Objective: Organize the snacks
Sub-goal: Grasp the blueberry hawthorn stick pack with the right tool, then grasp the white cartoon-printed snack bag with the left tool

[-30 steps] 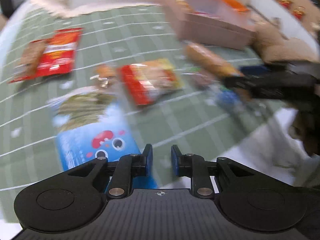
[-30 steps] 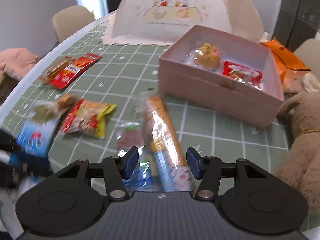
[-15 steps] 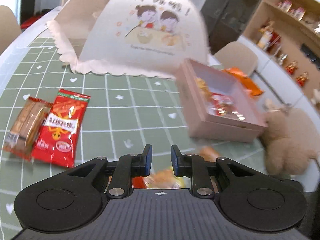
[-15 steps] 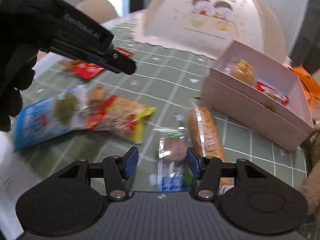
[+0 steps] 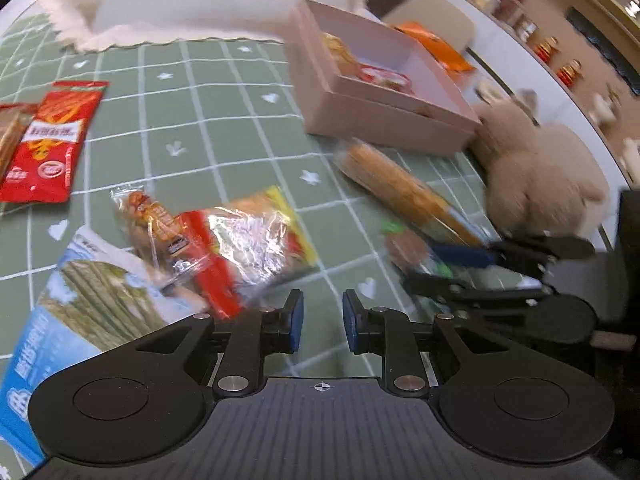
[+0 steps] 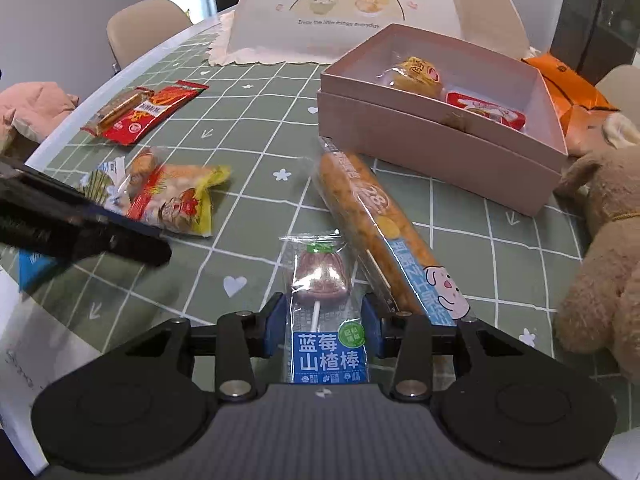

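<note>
A pink box (image 6: 436, 140) stands on the green checked cloth with two snacks inside; it also shows in the left wrist view (image 5: 384, 116). My right gripper (image 6: 324, 330) is open, its jaws on either side of a clear-wrapped blueberry hawthorn lollipop (image 6: 322, 276) that lies flat. A long orange snack tube (image 6: 376, 216) lies just right of it. My left gripper (image 5: 320, 320) is nearly closed and empty, above the cloth near a red-yellow packet (image 5: 248, 244), a small brown snack (image 5: 148, 216) and a blue seaweed pack (image 5: 80, 312).
A red packet (image 5: 52, 140) and a brown bar lie at the left. A white mesh food cover (image 6: 372, 12) stands at the back. A plush bear (image 6: 608, 248) sits right of the box. An orange bag (image 6: 568, 84) lies behind it.
My left gripper has tilted back down toward the cloth. My right gripper has moved forward and lower, so the lollipop now lies between its jaws.
</note>
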`<state>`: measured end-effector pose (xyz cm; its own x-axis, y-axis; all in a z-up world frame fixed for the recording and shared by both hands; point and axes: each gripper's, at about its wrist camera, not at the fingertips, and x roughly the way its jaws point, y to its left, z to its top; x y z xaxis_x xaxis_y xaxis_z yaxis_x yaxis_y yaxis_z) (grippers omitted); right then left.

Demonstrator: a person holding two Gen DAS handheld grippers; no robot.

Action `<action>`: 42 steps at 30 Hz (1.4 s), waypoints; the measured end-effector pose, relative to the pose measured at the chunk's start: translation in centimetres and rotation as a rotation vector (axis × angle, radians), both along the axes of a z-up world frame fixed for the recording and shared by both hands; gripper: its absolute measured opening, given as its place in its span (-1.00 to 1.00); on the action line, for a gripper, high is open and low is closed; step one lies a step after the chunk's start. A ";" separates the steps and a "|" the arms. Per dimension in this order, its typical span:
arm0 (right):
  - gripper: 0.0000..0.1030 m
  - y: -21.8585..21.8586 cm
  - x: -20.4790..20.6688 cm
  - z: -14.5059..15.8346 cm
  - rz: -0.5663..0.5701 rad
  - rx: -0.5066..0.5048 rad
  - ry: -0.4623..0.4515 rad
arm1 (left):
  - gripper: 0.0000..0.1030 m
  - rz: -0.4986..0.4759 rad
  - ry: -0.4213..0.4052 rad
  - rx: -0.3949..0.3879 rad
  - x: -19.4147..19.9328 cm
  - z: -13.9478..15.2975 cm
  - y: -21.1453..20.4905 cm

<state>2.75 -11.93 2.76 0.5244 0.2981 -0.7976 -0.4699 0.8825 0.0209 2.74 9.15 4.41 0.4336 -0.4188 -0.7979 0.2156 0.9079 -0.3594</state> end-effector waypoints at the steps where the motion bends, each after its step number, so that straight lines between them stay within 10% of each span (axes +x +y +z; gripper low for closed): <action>1: -0.18 0.1 -0.1 -0.1 0.005 -0.006 -0.007 | -0.52 -0.005 -0.028 0.010 -0.3 0.5 -0.2; 6: 0.23 0.6 0.0 -0.3 0.015 0.000 -0.012 | -0.52 0.097 -0.172 0.032 1.7 2.6 1.4; 13: 0.37 0.6 -0.5 -0.5 0.020 -0.004 -0.016 | -0.52 0.245 -0.064 0.038 4.6 -0.8 4.8; 22: 0.70 0.2 -0.6 -1.1 -0.005 0.009 -0.041 | -0.52 0.051 -0.089 0.068 -0.2 0.5 1.0; 30: 0.70 -0.3 -0.8 -1.1 0.016 0.009 -0.040 | -0.42 -0.377 -0.219 0.390 -3.8 2.2 -5.5; 36: 0.70 -0.6 -0.8 -1.2 0.009 0.007 -0.038 | -0.32 -0.489 -0.254 0.577 -4.7 -0.1 -8.4; 42: 0.70 -0.9 -0.9 -1.2 0.003 0.007 -0.039 | 0.42 -0.517 -0.210 0.521 -4.0 -0.7 -9.2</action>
